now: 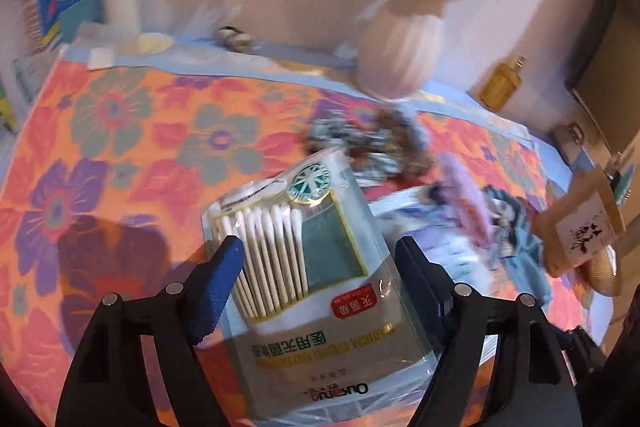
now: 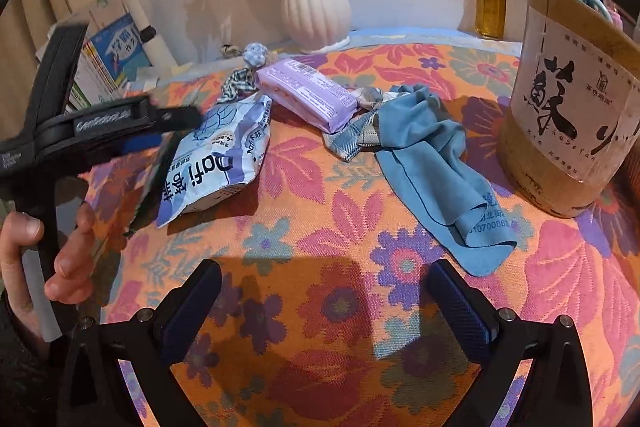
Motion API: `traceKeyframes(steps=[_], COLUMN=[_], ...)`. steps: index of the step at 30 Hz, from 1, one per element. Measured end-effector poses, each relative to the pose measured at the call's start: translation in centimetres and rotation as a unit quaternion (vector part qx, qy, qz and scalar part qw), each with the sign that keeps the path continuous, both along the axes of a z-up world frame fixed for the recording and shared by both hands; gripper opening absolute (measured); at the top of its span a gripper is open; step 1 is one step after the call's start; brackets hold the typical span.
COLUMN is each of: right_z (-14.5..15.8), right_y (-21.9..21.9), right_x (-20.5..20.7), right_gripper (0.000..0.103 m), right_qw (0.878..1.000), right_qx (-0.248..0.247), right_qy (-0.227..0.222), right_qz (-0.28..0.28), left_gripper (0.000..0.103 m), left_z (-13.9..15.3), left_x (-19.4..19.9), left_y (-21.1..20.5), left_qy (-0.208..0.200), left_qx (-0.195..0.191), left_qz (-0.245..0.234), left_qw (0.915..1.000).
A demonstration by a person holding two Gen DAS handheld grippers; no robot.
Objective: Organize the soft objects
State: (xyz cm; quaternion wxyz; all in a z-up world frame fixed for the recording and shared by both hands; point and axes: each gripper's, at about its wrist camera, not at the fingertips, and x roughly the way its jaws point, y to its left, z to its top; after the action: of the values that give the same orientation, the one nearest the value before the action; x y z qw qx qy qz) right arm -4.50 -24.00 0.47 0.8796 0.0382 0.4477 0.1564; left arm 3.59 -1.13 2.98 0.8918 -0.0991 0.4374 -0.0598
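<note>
vase (image 1: pixel 396 63) motion-blurred, swab packet (image 1: pixel 320 307) cut off

Warm indoor light cast dark shadows on the tablecloth (image 2: pixel 320 227); the left view was motion-blurred, both edges fisheye-bent.

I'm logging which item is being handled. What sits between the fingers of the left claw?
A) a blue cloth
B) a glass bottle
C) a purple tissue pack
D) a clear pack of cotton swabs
D: the left wrist view shows the clear pack of cotton swabs lying between the fingers of the left claw.
</note>
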Motion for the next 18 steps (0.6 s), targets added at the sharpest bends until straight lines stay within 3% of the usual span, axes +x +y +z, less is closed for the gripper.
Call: traceKeyframes(steps=[4,8,11,14,18], right_z=[0.5,2.1,3.2,2.7,0.7], right_y=[0.9,3.1,5.6,7.5,8.9], right_x=[0.0,0.7,2.3,4.7,7.7], right_gripper=[0.103,0.103,0.103,0.103,0.099], right_qw=[1.000,0.999,0.999,0.998,0.999], right_qx=[-0.011,0.024,-0.008,-0.041,-0.025], right_qy=[-0.003,-0.008,-0.027,-0.027,0.001], right_qz=[0.008,0.030,0.035,0.045,0.041], left_gripper=[0.077,0.079,0.079,0.082,0.083], left_z=[-1.2,-1.4,-1.4,-1.6,-2.0], left_x=[-0.4,-1.1,-1.4,-1.1,-0.5], left_y=[1.7,1.9,1.7,1.7,1.8], left_qy=[0.006,-0.022,-0.028,-0.023,-0.009], left_qx=[0.033,0.033,0.042,0.047,0.071], left_qz=[0.007,-0.002,-0.006,-0.003,0.019], left_qw=[0.9994,0.9992,0.9987,0.9986,0.9973])
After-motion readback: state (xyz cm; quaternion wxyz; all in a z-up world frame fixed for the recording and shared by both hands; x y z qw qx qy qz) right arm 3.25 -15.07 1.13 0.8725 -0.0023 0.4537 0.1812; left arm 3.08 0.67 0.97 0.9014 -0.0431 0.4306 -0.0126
